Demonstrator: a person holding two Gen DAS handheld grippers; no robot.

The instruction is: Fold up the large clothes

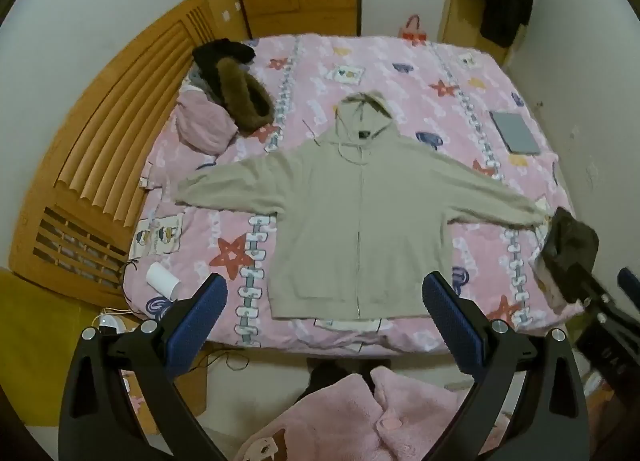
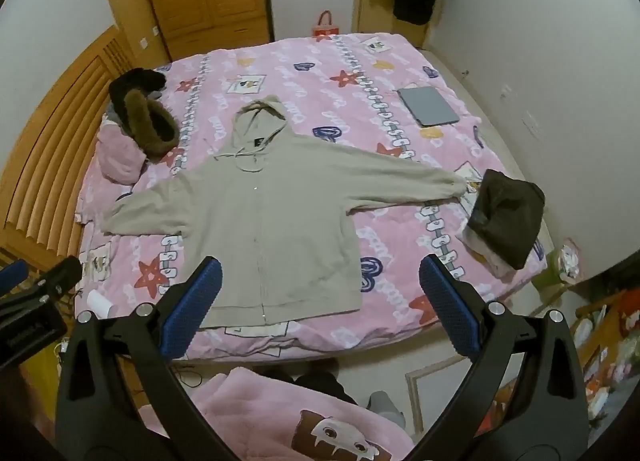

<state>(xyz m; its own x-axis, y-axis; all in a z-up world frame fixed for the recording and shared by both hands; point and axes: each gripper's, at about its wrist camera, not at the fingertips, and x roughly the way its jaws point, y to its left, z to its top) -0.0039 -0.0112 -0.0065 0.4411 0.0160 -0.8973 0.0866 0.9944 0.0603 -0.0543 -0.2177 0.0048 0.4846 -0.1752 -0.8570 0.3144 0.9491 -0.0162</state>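
A beige zip hoodie [image 1: 356,205] [image 2: 272,213] lies flat and front up on the pink bed [image 1: 400,73] [image 2: 320,73], sleeves spread out to both sides and hood toward the far end. My left gripper [image 1: 325,293] hangs open above the hoodie's hem near the bed's front edge, with nothing between its blue pads [image 1: 208,309]. My right gripper [image 2: 320,275] is also open and empty, high above the hem's right part. Each gripper shows at the edge of the other's view.
A fur-trimmed dark coat [image 1: 236,89] and a pink bundle [image 1: 204,121] lie at the bed's far left. A grey laptop [image 2: 430,105] rests far right. A dark folded garment [image 2: 508,213] sits on the right edge. Wooden headboard [image 1: 120,133] at left; a person's pink fleece [image 1: 360,417] is below.
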